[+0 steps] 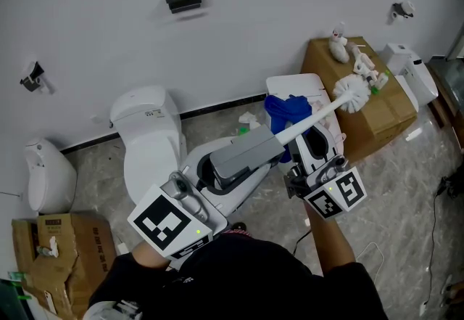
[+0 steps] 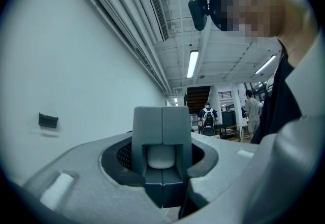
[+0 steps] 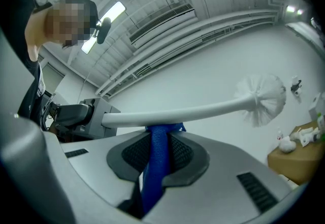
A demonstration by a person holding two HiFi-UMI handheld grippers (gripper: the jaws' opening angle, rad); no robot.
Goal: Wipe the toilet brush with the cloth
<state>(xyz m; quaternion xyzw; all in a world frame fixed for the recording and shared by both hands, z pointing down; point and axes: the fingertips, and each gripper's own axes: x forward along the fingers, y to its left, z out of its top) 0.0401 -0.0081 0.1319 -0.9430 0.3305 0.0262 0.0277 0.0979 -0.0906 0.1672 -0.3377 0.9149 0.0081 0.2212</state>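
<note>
Blue cloth (image 3: 154, 172) sat pinched btwn the right gripper (image 3: 158, 139) jaws, its top end against the brush (image 3: 198, 112) shaft. Left gripper (image 2: 162, 167) was clamped on the brush's grey handle block, shaft approx. level, white bristle head out toward a cardboard box (image 1: 380, 119). Each gripper's cube (image 1: 337, 193) bore a black-and-white square marker w/ no words on it. Toilet (image 1: 148, 141) stood beneath by the wall (image 1: 239, 28); sticker on its tank was too small to read.

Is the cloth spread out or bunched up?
Bunched: the blue cloth is a narrow rope pinched in the right gripper, its top against the brush handle.
</note>
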